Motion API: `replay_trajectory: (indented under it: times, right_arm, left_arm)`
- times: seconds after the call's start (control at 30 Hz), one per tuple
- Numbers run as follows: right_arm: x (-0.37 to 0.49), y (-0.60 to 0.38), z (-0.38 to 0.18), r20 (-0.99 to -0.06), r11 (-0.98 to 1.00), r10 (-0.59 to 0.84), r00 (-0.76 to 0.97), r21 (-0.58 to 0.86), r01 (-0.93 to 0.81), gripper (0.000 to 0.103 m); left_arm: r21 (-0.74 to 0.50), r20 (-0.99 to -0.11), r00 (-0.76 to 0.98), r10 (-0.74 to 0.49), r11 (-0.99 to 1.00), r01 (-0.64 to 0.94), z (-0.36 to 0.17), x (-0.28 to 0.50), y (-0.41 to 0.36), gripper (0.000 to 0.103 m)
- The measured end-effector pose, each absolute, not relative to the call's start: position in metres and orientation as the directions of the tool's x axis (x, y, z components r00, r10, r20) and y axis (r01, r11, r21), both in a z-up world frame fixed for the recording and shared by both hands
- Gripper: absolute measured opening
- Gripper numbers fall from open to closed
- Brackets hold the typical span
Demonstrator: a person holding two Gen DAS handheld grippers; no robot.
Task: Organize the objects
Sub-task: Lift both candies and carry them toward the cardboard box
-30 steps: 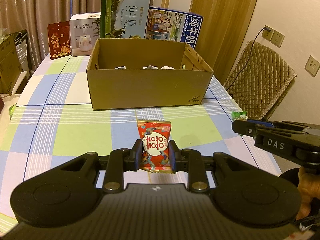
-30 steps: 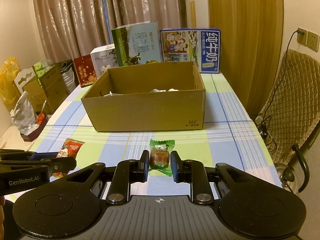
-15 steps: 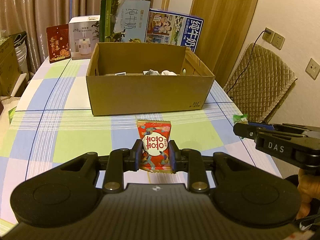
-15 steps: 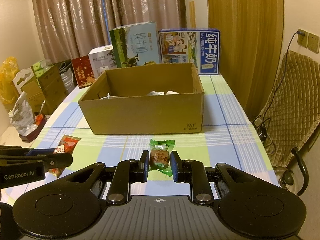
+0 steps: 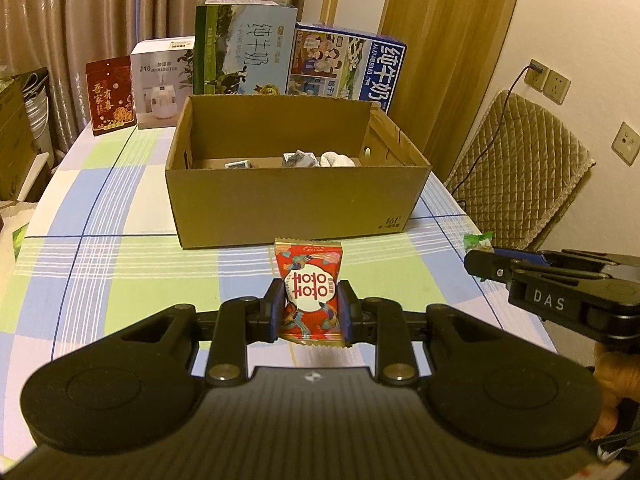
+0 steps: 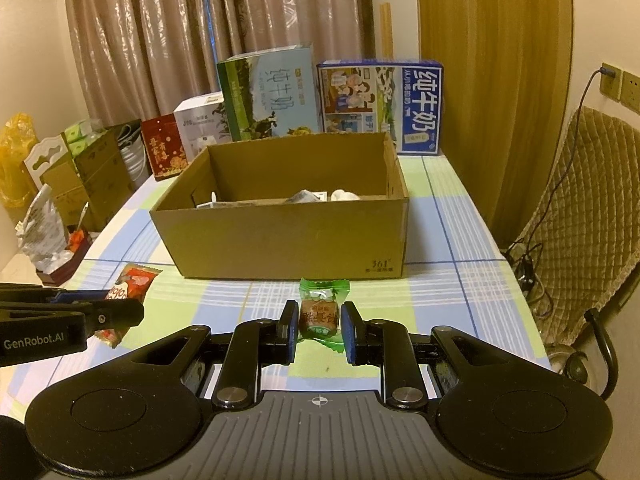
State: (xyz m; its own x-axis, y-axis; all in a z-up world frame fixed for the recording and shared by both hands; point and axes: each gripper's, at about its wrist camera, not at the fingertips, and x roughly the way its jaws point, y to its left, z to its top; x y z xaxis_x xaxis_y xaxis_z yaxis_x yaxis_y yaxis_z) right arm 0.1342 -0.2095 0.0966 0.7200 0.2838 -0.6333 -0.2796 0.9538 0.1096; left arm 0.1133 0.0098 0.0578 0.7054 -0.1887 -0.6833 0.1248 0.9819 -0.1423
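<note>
My left gripper (image 5: 310, 310) is shut on a red candy packet (image 5: 310, 292) with white characters, held upright above the checked tablecloth. My right gripper (image 6: 319, 326) is shut on a green-wrapped candy (image 6: 320, 314). An open cardboard box (image 5: 296, 204) stands just ahead of both, holding a few small wrapped items (image 5: 316, 159) on its floor. In the left wrist view the right gripper (image 5: 480, 266) comes in from the right with the green candy (image 5: 476, 240). In the right wrist view the left gripper (image 6: 120, 312) enters from the left with the red packet (image 6: 130, 286).
Behind the box stand two milk cartons (image 5: 244, 52) (image 5: 348, 66), a white humidifier box (image 5: 162, 88) and a red gift box (image 5: 109, 94). A quilted chair (image 5: 520, 168) sits off the table's right edge. Cardboard boxes and bags (image 6: 80, 176) lie left of the table.
Both grippers have risen with their candies still held; the inside of the box shows more now than before.
</note>
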Motion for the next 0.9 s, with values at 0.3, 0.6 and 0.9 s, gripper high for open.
replay_trajectory:
  times: [0.3, 0.6, 0.9]
  right_arm:
    - [0.149, -0.208, 0.1, -0.634, 0.952, 0.288, 0.718, 0.106, -0.288, 0.019]
    - [0.159, -0.204, 0.099, -0.639, 0.951, 0.29, 0.712, 0.106, -0.292, 0.019]
    - [0.172, -0.201, 0.101, -0.64, 0.947, 0.297, 0.708, 0.104, -0.304, 0.02]
  left_arm:
    - [-0.146, -0.678, 0.708, -0.198, 0.98, 0.134, 0.059, 0.126, 0.009, 0.023]
    - [-0.155, -0.677, 0.708, -0.202, 0.979, 0.131, 0.058, 0.137, 0.012, 0.023]
    - [-0.156, -0.671, 0.715, -0.199, 0.98, 0.127, 0.063, 0.15, 0.018, 0.023]
